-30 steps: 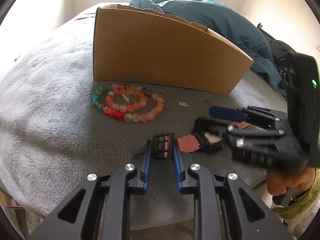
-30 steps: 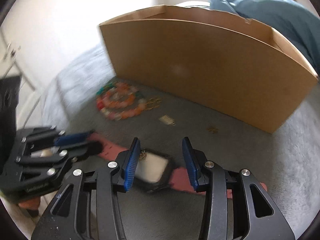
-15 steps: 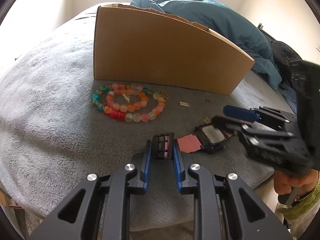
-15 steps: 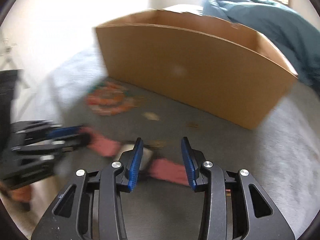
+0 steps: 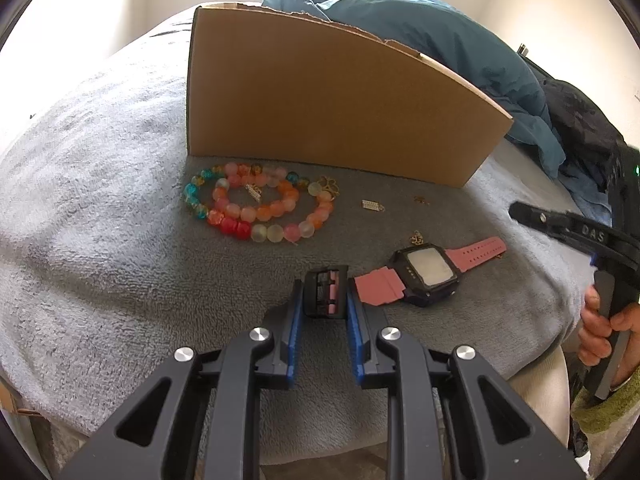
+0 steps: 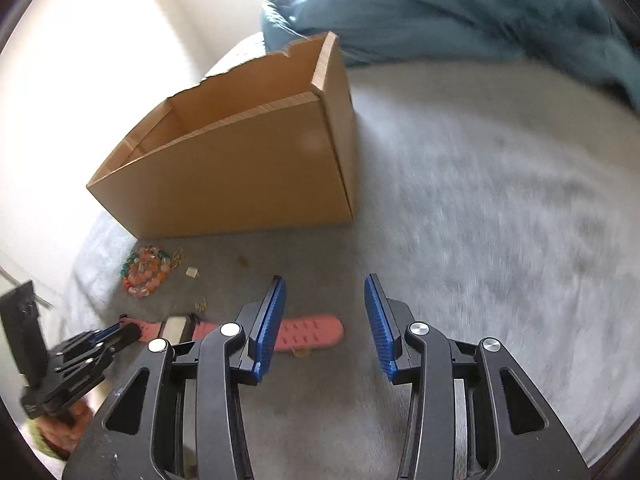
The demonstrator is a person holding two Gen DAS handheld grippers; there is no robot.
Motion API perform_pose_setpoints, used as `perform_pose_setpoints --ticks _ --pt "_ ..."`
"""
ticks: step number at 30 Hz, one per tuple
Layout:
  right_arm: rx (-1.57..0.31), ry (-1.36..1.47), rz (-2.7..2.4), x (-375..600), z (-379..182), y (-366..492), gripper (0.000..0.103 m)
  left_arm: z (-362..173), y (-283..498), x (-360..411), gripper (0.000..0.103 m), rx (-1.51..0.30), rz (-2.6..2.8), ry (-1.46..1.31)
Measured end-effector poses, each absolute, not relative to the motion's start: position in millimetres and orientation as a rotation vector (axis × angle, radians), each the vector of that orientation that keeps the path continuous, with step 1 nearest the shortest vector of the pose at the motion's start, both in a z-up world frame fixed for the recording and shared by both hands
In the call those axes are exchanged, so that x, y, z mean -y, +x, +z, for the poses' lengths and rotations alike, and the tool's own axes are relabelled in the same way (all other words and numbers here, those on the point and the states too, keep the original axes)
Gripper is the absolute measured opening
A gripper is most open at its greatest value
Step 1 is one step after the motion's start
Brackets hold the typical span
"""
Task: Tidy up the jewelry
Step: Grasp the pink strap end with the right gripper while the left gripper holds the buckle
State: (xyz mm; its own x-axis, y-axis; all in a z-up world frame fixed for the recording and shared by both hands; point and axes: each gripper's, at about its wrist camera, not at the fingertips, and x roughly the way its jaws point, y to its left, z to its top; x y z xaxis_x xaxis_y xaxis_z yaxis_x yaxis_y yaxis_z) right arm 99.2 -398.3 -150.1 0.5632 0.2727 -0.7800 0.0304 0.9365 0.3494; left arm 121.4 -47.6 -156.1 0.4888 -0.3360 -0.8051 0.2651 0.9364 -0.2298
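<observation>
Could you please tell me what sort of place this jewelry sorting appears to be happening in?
Most likely a bedroom: the work surface looks like a bed under a grey fleece blanket, a rumpled teal duvet is heaped behind the cardboard box, and plain walls meet in a corner beyond.

- My left gripper (image 5: pixel 323 304) sits at the near edge of the blanket (image 5: pixel 100 240), its pads closed on the buckle end of the watch (image 5: pixel 426 274).
- The watch lies flat, its face just right of my left fingertips, the far strap running on rightward.
- A small charm (image 5: pixel 416 237) lies just behind the watch face.
- The bead bracelets (image 5: pixel 256 208) lie coiled behind and left of the watch, close before the cardboard box (image 5: pixel 332 112).
- A small clasp piece (image 5: pixel 371 205) rests between bracelets and watch, nearer the box.
- A duvet (image 5: pixel 420 20) is heaped behind the box.
- My right gripper (image 6: pixel 324 320) is off to the right of the watch, jaws apart, nothing between them.
</observation>
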Motion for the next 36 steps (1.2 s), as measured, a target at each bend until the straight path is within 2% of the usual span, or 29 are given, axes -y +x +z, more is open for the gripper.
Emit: perform_pose_setpoints --ticks 13,19,21,29,31,32,36 --pt "-1.005 0.433 0.238 378.3 -172.2 93.1 0.04 -155.3 125.1 62.5 0.019 -1.012 -0.341 -0.018" --pt "-1.0 0.478 0.262 377.3 -174.2 94.0 0.03 -155.0 125.2 71.5 0.019 -1.018 -0.321 0.003" --pt "-1.022 0.504 0.231 383.6 -177.2 94.5 0.016 -155.4 125.1 75.1 0.019 -1.018 -0.318 0.015" --pt "-1.057 0.537 0.244 381.9 -179.1 94.6 0.023 -161.2 125.4 86.5 0.019 -1.003 -0.311 0.052" --pt "-1.042 0.553 0.267 382.0 -173.0 94.9 0.016 -160.9 124.5 91.5 0.019 -0.992 -0.306 0.07" --pt "-1.04 0.565 0.291 381.0 -171.4 95.1 0.008 -160.6 124.4 92.6 0.019 -0.986 -0.305 0.075" --pt "-0.987 0.586 0.322 374.9 -155.8 91.6 0.006 -160.8 124.7 99.0 0.019 -0.976 -0.292 0.089"
